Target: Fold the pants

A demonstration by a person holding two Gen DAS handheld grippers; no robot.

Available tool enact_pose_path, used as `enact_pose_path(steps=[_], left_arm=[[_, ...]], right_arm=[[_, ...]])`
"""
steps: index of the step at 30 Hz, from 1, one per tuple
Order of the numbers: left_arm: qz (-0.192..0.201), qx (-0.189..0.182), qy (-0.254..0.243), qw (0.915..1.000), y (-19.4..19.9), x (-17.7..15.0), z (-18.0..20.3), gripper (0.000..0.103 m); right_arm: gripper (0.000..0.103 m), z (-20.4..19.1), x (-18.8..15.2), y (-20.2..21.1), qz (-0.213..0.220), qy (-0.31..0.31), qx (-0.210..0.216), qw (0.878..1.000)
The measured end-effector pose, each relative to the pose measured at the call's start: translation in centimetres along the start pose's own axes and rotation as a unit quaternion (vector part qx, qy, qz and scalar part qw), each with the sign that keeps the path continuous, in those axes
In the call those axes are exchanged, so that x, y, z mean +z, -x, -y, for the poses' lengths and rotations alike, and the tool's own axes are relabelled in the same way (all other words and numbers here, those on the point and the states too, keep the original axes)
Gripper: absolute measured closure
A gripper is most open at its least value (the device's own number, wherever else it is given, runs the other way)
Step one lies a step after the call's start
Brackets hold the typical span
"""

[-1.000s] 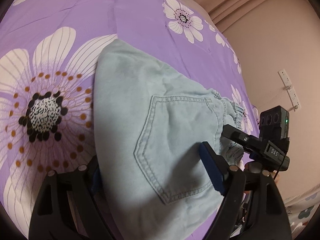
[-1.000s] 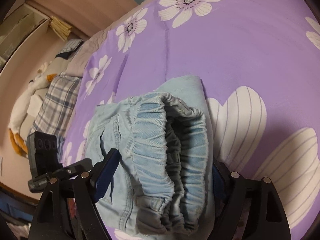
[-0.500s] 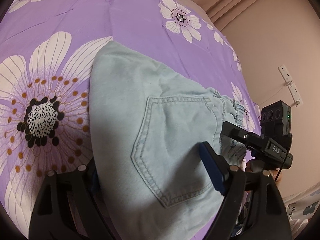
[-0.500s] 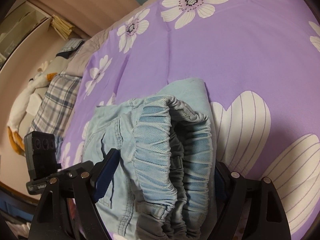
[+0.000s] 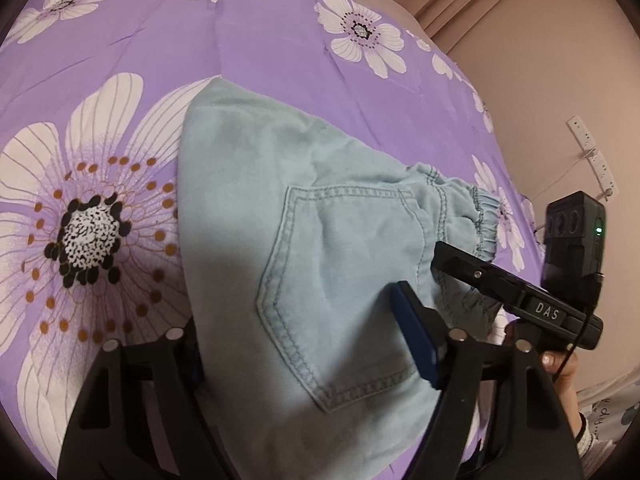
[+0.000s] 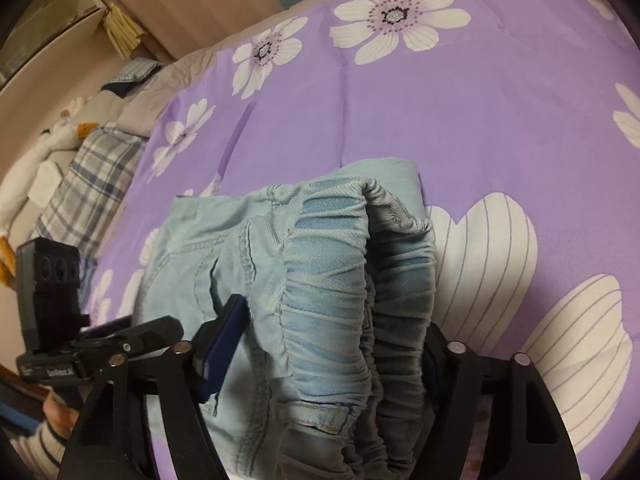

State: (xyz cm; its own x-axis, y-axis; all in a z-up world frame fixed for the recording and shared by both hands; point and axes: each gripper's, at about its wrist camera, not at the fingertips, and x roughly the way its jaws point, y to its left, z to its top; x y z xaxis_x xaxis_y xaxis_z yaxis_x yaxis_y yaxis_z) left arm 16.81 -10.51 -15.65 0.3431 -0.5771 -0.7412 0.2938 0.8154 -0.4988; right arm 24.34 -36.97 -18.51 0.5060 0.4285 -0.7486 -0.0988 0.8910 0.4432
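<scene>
The light blue denim pants [image 5: 304, 240] lie folded into a compact stack on the purple flowered bedspread [image 5: 248, 32]. In the left wrist view the back pocket faces up. My left gripper [image 5: 304, 344] straddles the near edge of the stack with its jaws wide apart; the left finger is hidden under the cloth. In the right wrist view the gathered elastic waistband [image 6: 340, 288] bulges up between the wide-apart jaws of my right gripper [image 6: 324, 344]. The other gripper shows in each view, at the right [image 5: 520, 300] and at the left [image 6: 80, 352].
A plaid pillow [image 6: 84, 184] and a white plush toy [image 6: 36, 160] lie at the bed's head. A beige wall with sockets [image 5: 592, 152] runs along the bed's right side. Purple bedspread spreads beyond the pants [image 6: 460, 120].
Both grippers have drawn back slightly toward the near edge of the stack, so the pants sit a little farther forward in each view. The jaws stay wide apart.
</scene>
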Motion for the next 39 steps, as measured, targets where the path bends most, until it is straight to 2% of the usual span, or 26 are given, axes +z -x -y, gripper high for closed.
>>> enact_pose_path(steps=[2, 7, 11, 17, 25, 30, 39], left_arm=[[0.001, 0.011, 0.002, 0.9999, 0.1, 0.0, 0.0, 0.036], [0.008, 0.026, 0.005, 0.9996, 0.8, -0.3, -0.1, 0.059], [0.021, 0.032, -0.005, 0.9993, 1.7, -0.6, 0.5, 0.072], [0.030, 0.038, -0.011, 0.9988, 3.2, -1.4, 0.9, 0.072], [0.036, 0.061, -0.008, 0.9975, 5.7, -2.9, 1.4, 0.072], [0.047, 0.084, -0.014, 0.9952, 7.5, -4.0, 1.9, 0.072], [0.079, 0.099, -0.020, 0.9918, 11.6, -5.9, 2.6, 0.072]], right_arm=[[0.037, -0.3, -0.1, 0.0, 0.005, 0.005, -0.009, 1.000], [0.049, -1.5, -0.5, 0.5, 0.024, 0.026, -0.036, 0.999], [0.056, -2.8, -0.8, 1.3, 0.043, 0.042, -0.052, 0.997], [0.061, -5.1, -1.2, 2.8, 0.078, 0.072, -0.068, 0.992], [0.062, -7.6, -2.1, 3.7, 0.088, 0.099, -0.075, 0.988], [0.062, -9.4, -2.9, 4.6, 0.093, 0.115, -0.065, 0.987], [0.062, -12.0, -4.3, 6.5, 0.113, 0.146, -0.046, 0.982]])
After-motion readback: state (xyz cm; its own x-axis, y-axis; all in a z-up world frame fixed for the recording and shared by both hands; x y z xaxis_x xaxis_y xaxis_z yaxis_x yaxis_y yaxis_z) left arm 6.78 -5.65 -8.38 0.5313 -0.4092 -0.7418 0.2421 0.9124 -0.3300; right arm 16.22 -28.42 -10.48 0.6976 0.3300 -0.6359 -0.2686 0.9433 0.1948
